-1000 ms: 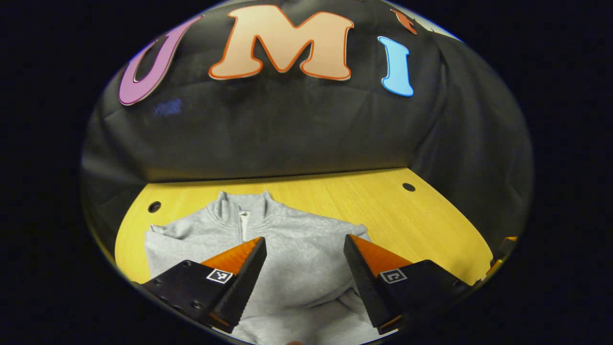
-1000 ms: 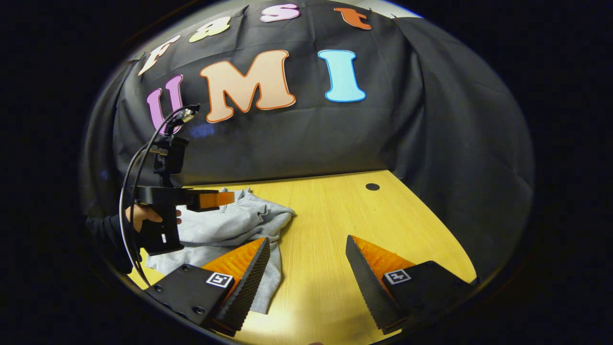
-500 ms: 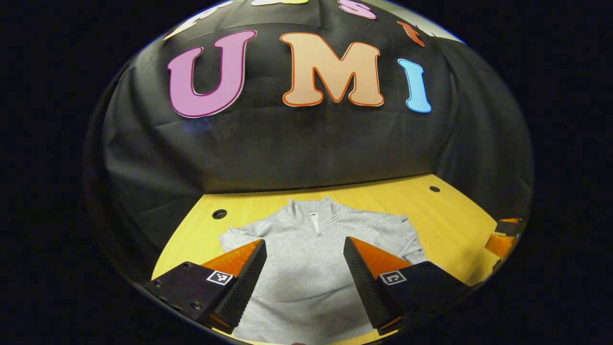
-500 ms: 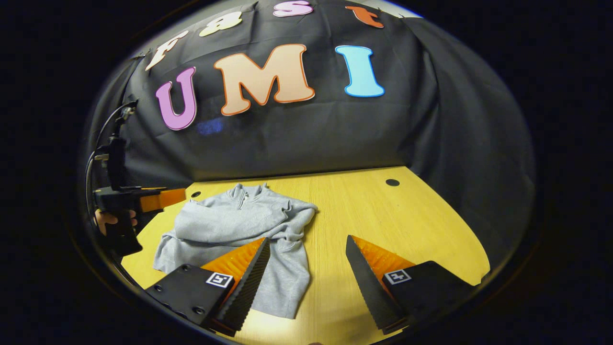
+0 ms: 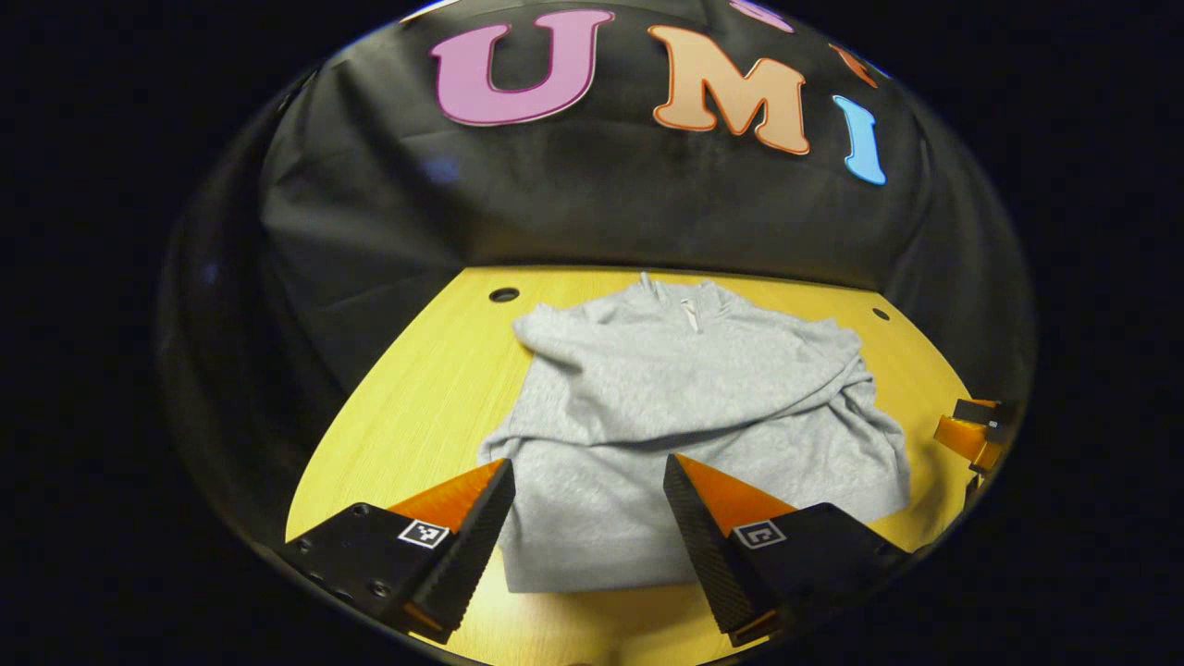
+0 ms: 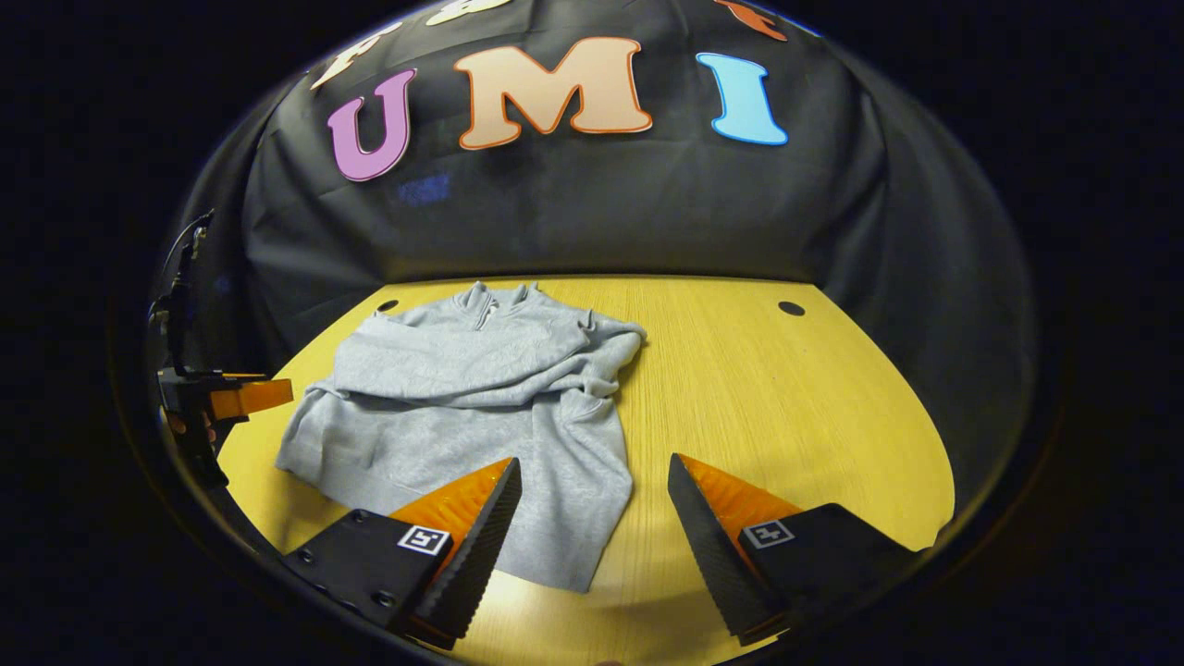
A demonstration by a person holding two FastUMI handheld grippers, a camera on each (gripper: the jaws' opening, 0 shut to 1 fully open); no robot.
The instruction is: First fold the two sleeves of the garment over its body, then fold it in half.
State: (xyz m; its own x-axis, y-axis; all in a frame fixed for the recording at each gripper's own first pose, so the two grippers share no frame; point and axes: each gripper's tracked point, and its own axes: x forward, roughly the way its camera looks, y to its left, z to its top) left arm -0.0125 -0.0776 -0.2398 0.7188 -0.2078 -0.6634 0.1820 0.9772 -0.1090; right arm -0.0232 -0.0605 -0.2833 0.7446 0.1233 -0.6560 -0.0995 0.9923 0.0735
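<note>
Light grey zip-neck sweatshirt [image 5: 684,407] is lying flat on the yellow wooden table [image 6: 786,398], sleeves already crossed over its body. Left gripper [image 5: 588,499] hovers above the hem, fingers spread, nothing in them — right gripper [image 6: 594,499] same, just off the hem's corner.
</note>
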